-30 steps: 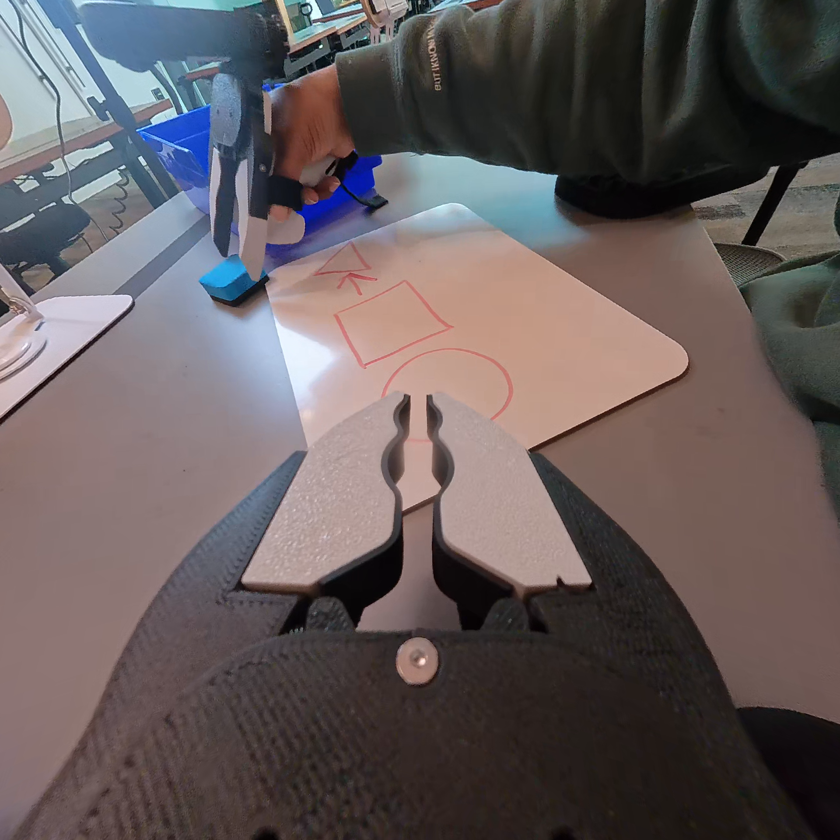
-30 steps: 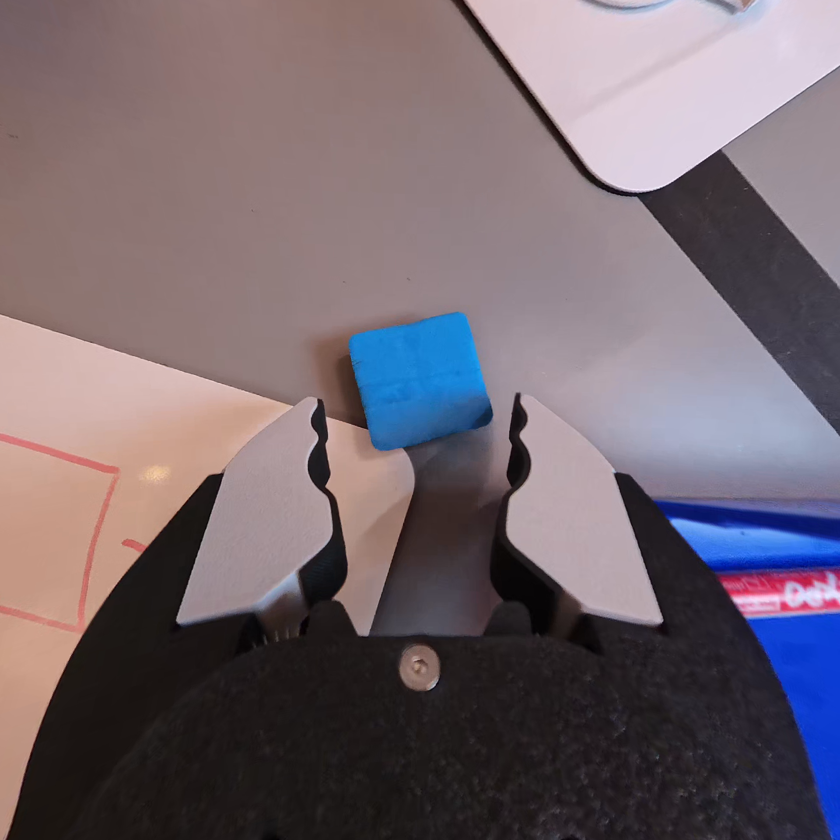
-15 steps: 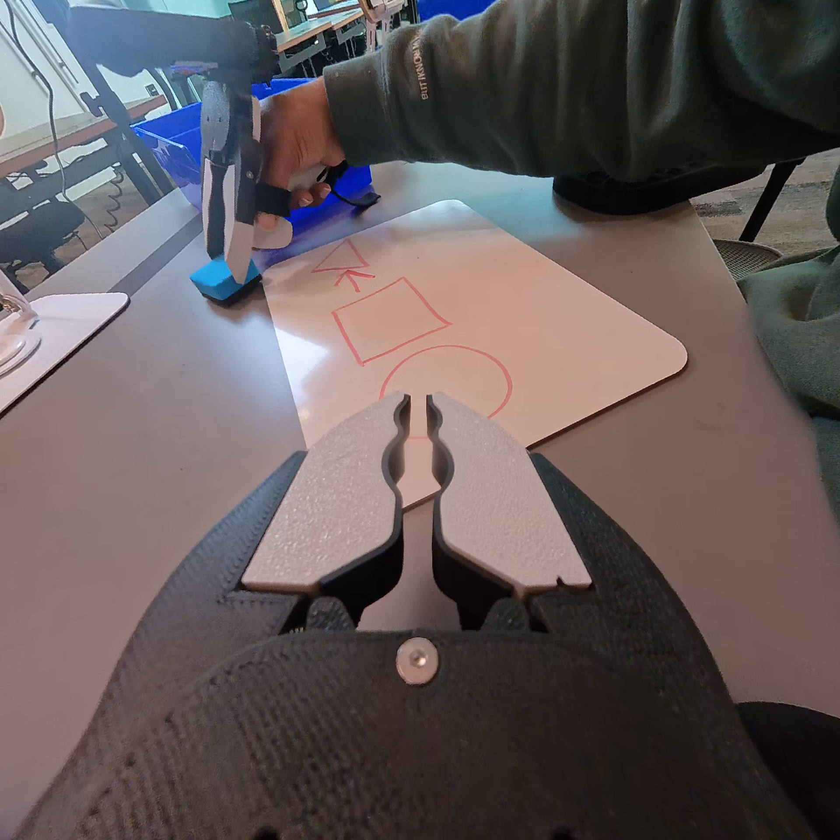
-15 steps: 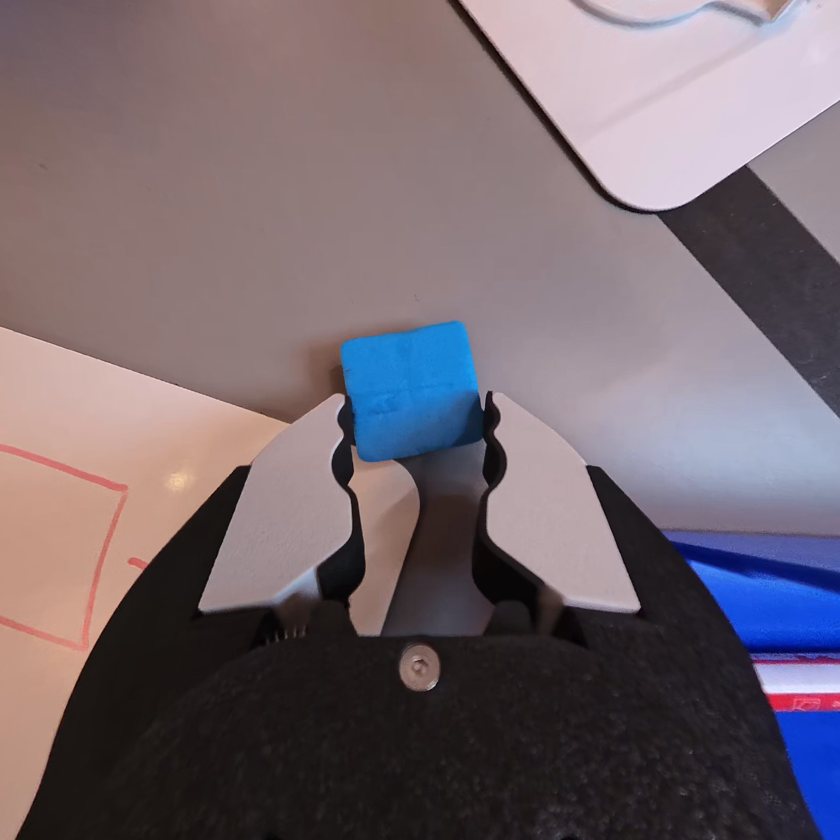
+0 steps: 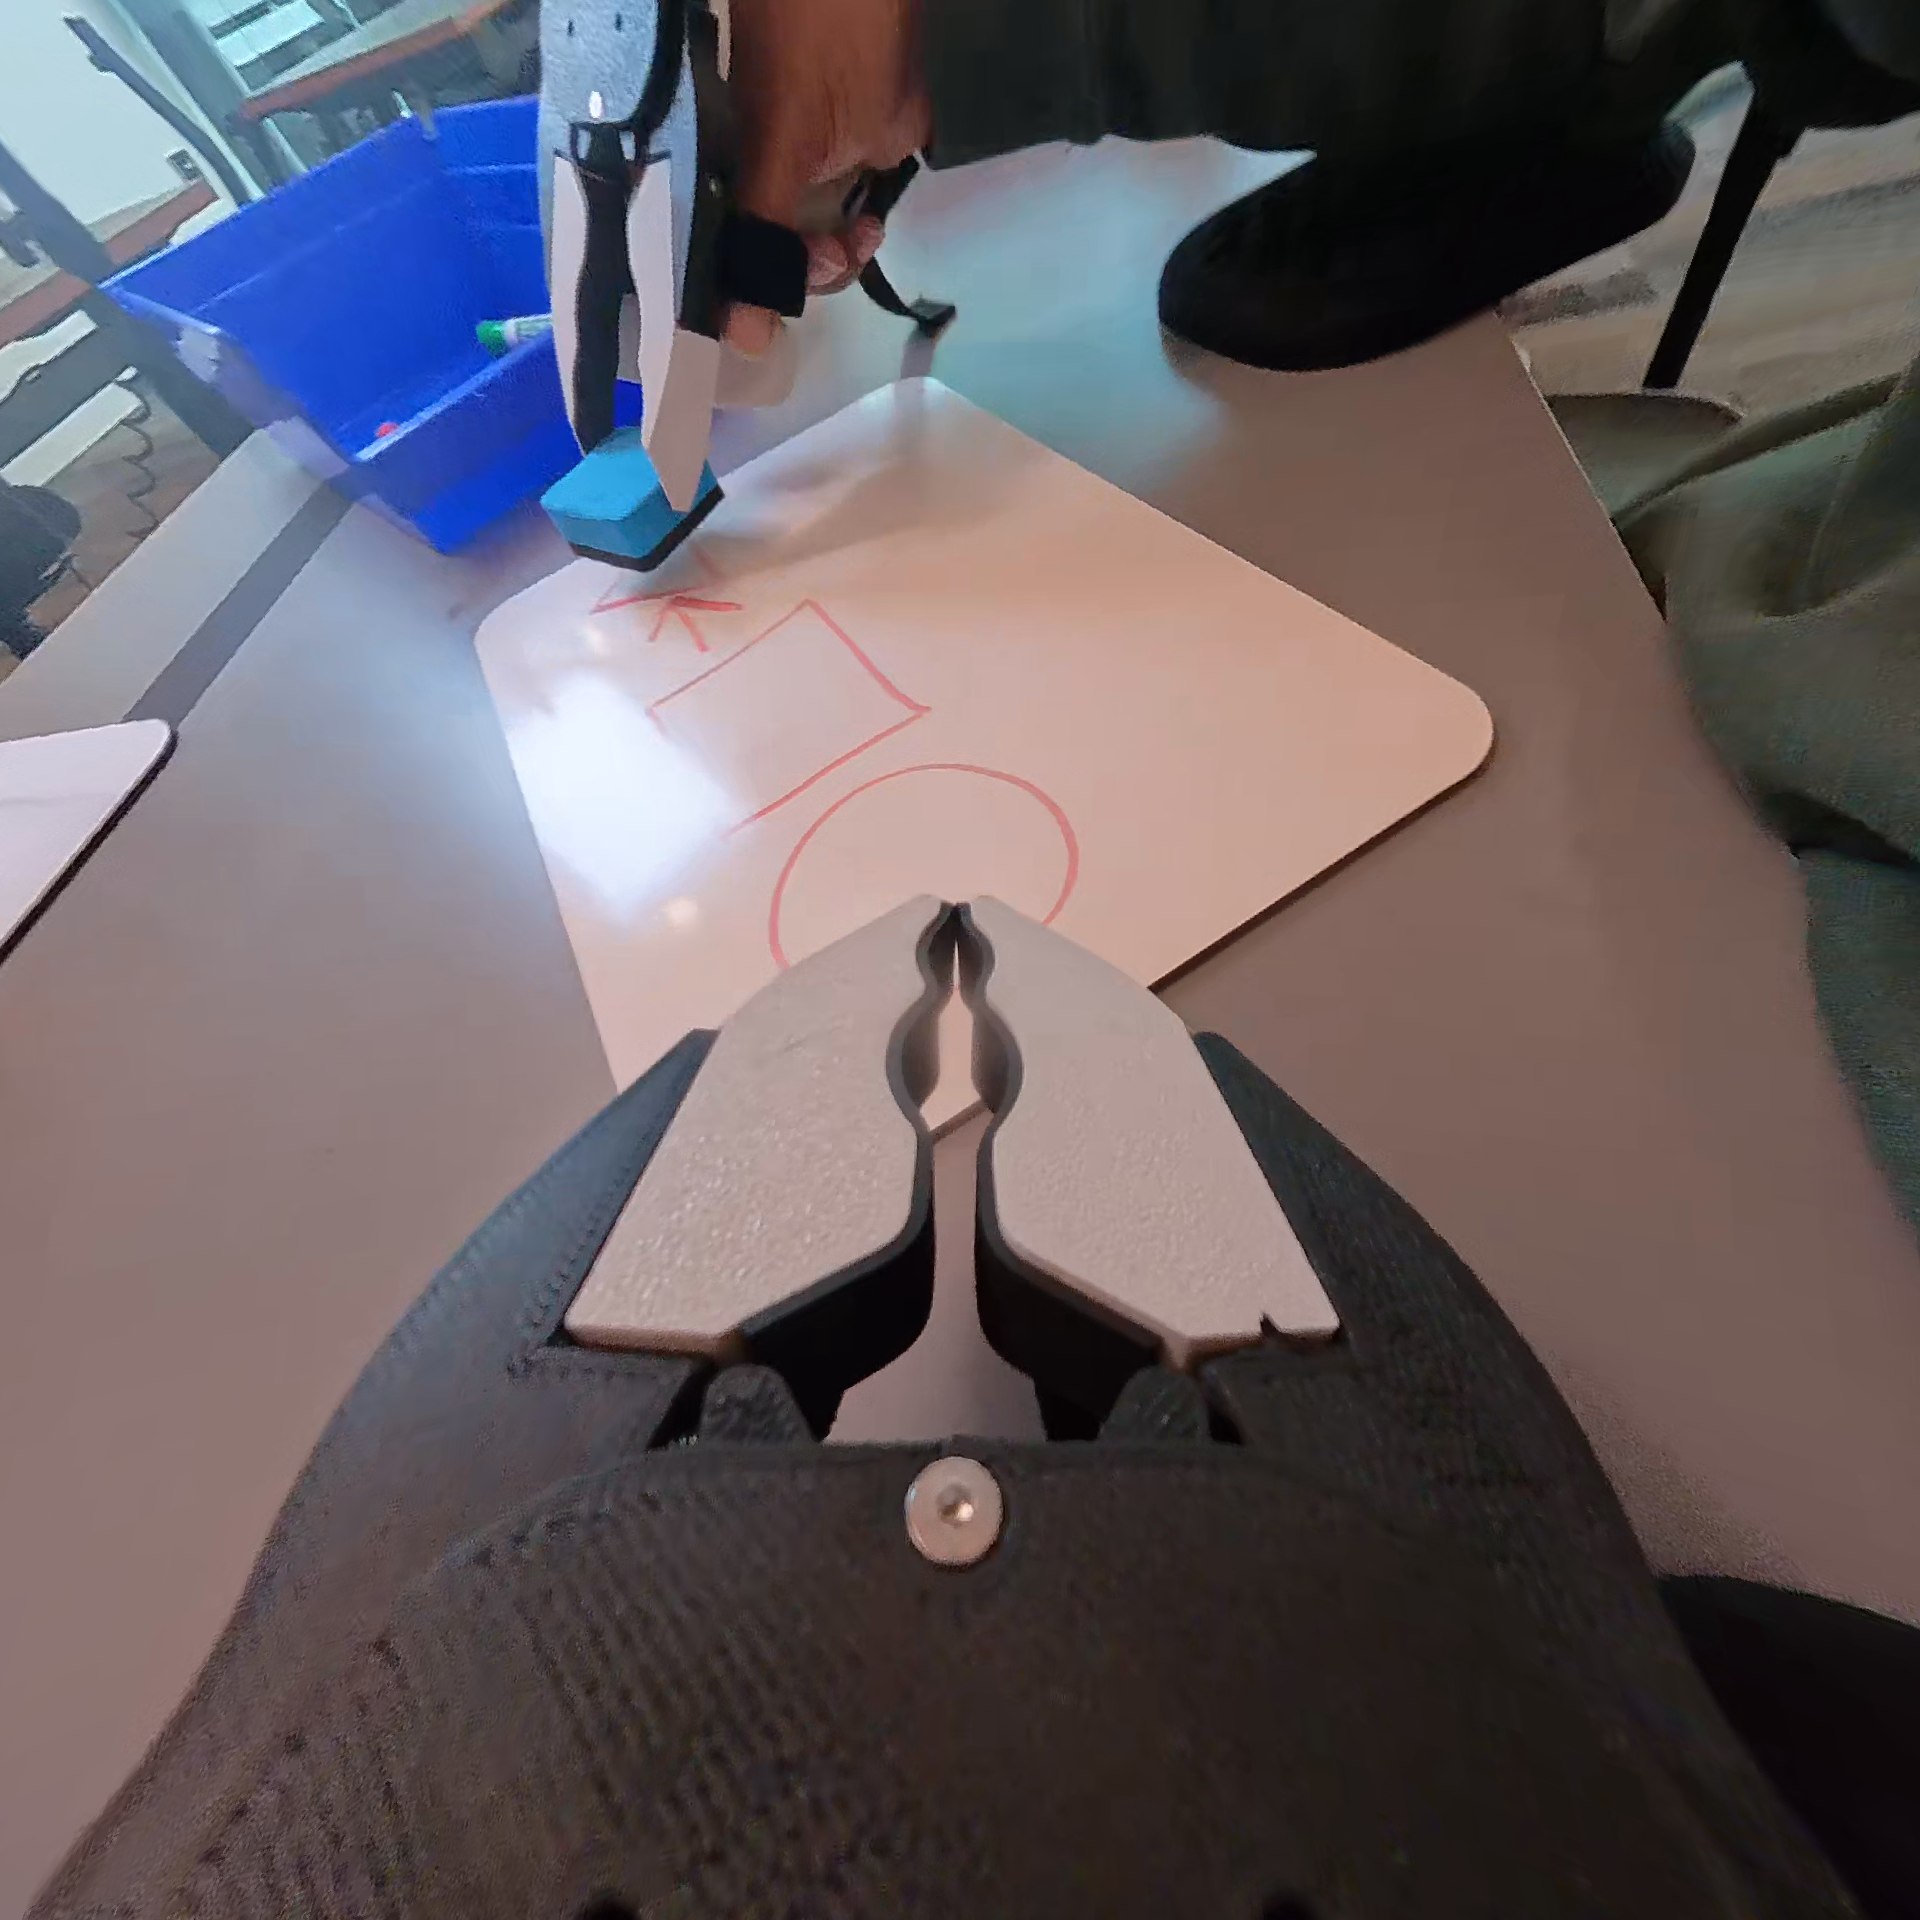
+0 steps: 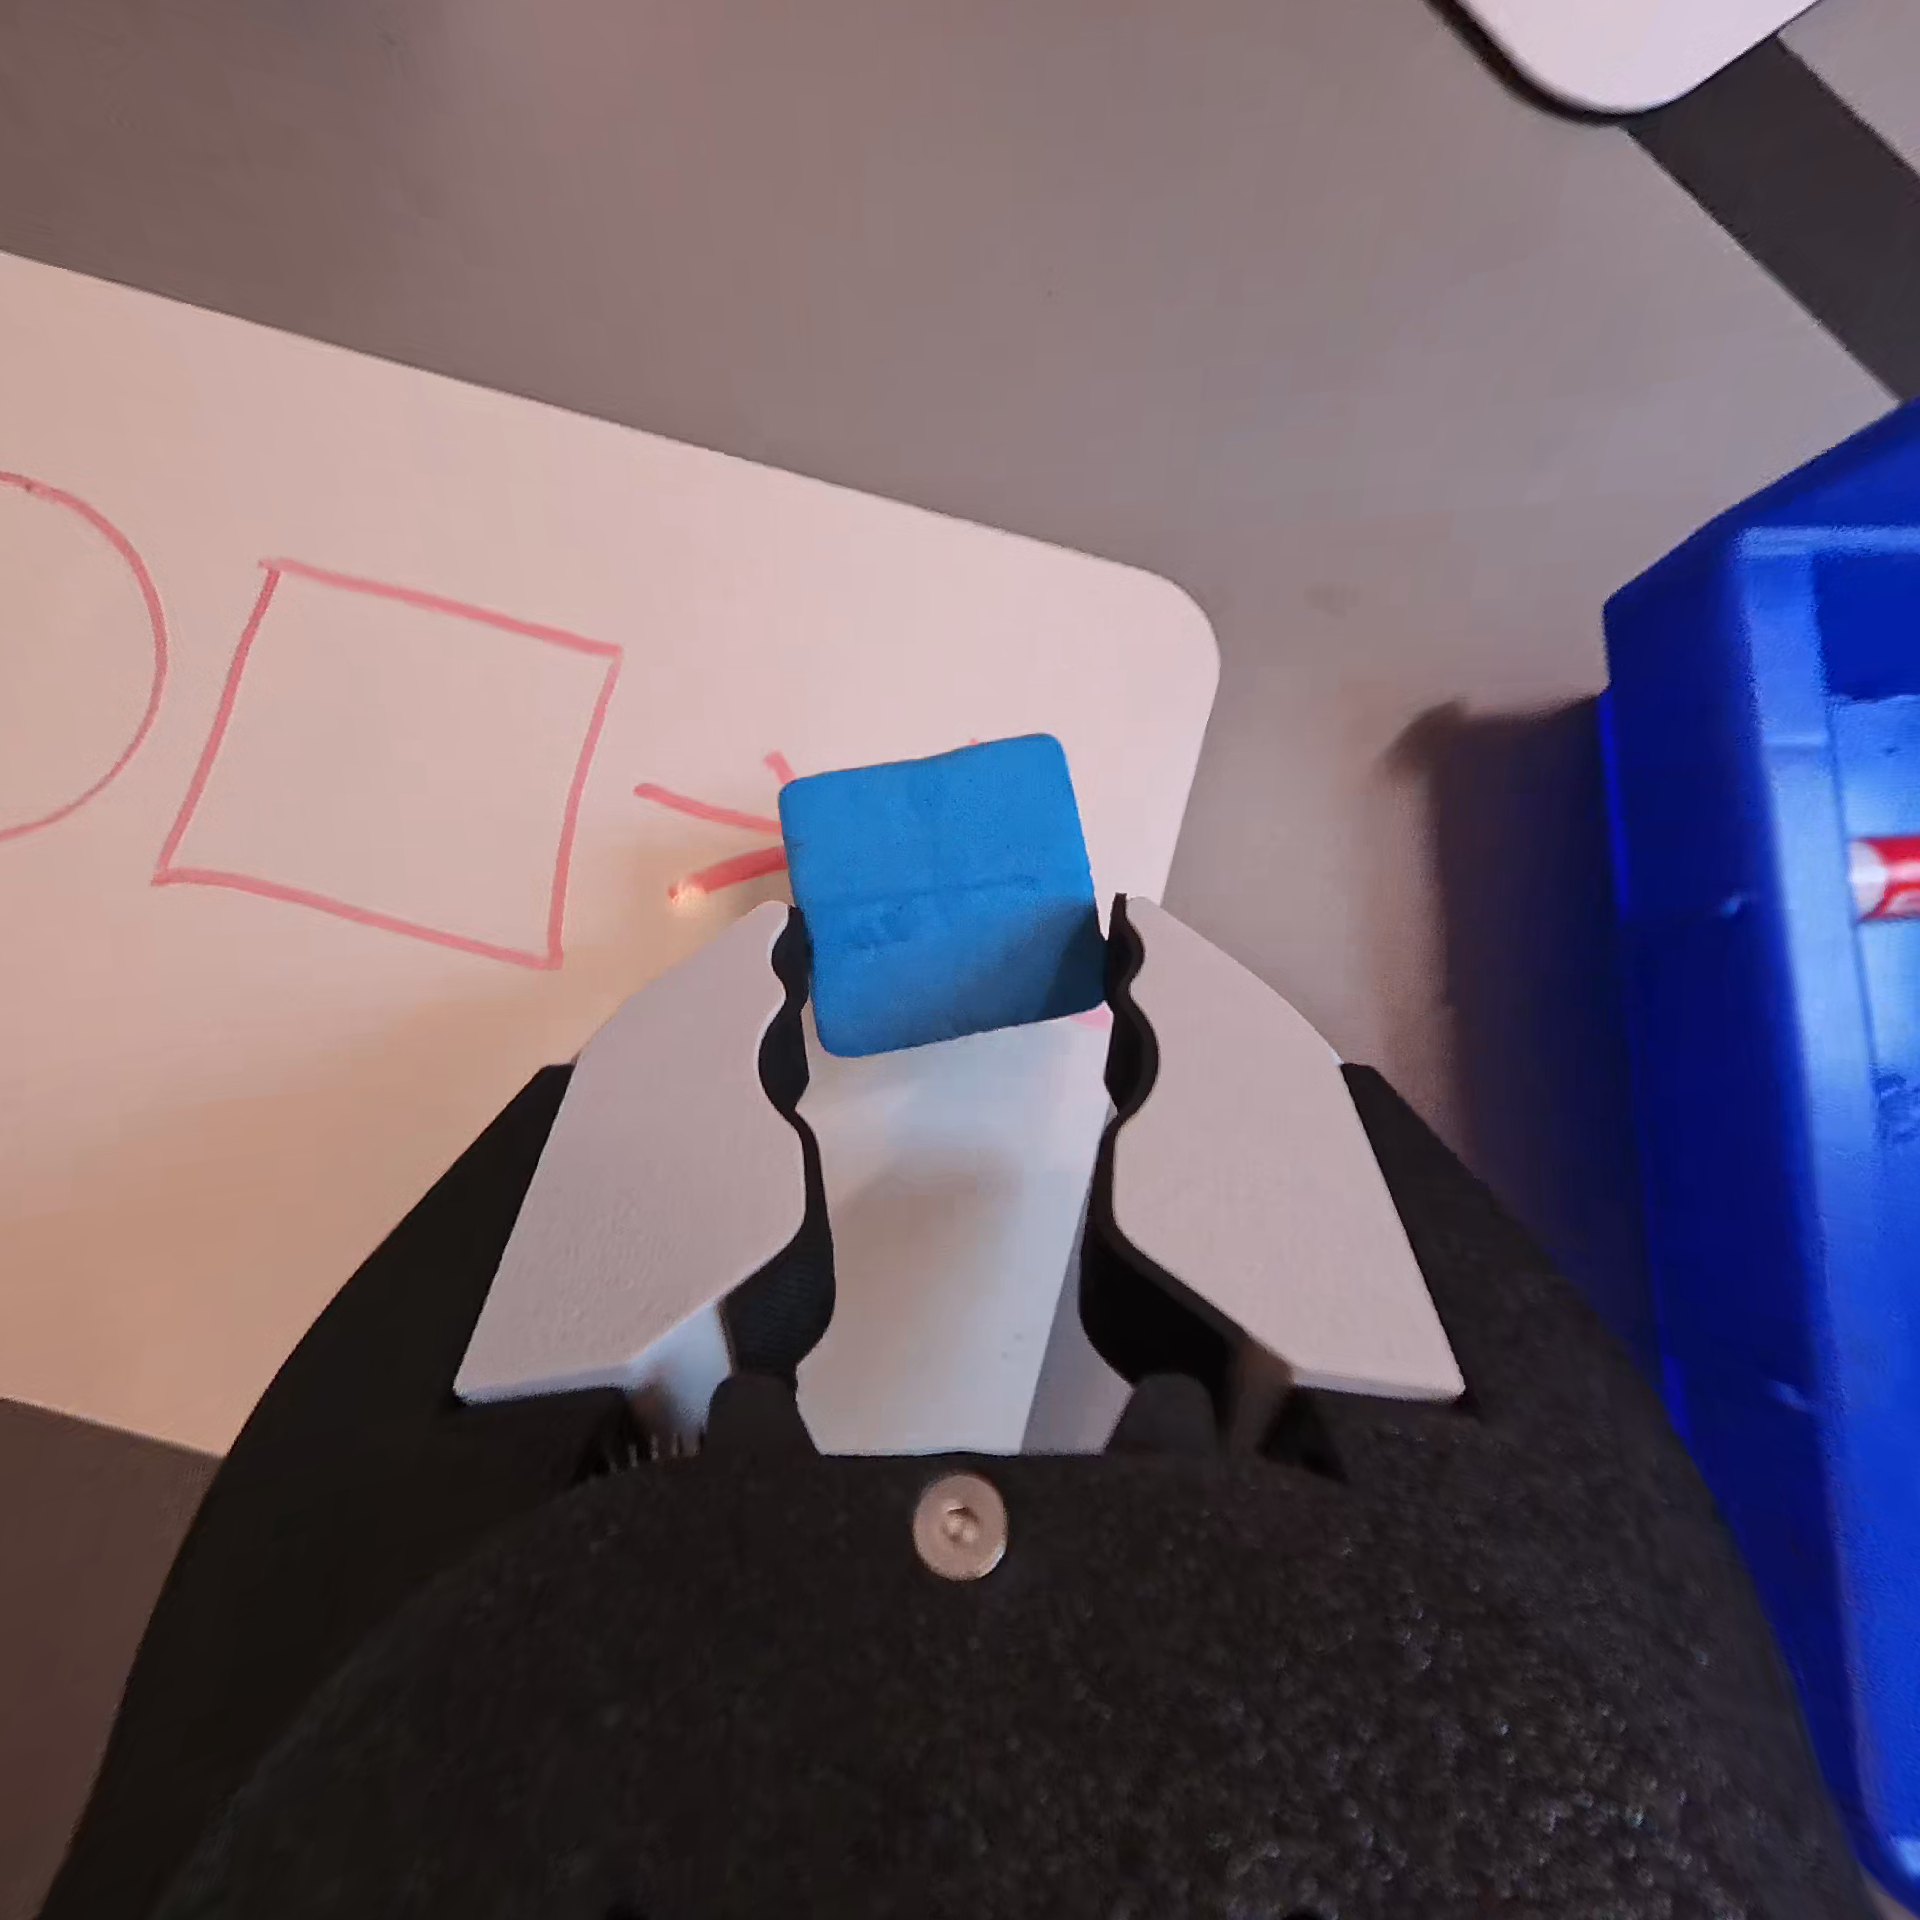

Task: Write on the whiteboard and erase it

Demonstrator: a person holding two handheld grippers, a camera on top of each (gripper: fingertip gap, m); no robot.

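Left wrist view: left gripper [image 5: 954, 914] low over the grey counter [image 5: 260, 1039], fingers [image 5: 790, 1143] together at the tips, nothing between them. Tips sit over the near edge of the whiteboard [image 5: 1195, 748], which lies flat on the counter. Red marker drawings on the board: circle [image 5: 925, 852] nearest, square [image 5: 790, 707] behind it, arrow marks [image 5: 675, 613] at the far corner. Right gripper [image 5: 634, 457] at the far corner, held by a person's hand [image 5: 821, 156] in a dark green sleeve [image 5: 1195, 62], pointing down, fingers clamped on a blue eraser [image 5: 623, 504] with a dark underside. Eraser is at the far corner edge of the board, right by the arrow marks; contact with the board surface can't be told. Blue bin [image 5: 343, 312] just behind, with a green-capped marker [image 5: 514, 330] inside. Corner of a second white board [image 5: 73, 790] at left.

Right wrist view: right gripper [image 6: 951, 935] looks down on the whiteboard [image 6: 416, 1091] corner. Both fingers [image 6: 665, 1143] pressed against the sides of the blue eraser [image 6: 935, 894], one on each side. Eraser covers part of the red arrow marks [image 6: 707, 842]; square [image 6: 384, 758] and part of the circle [image 6: 94, 665] to the left. Blue bin [image 6: 1766, 935] at right edge, grey counter [image 6: 935, 260] above, another white board's corner [image 6: 1621, 52] top right.
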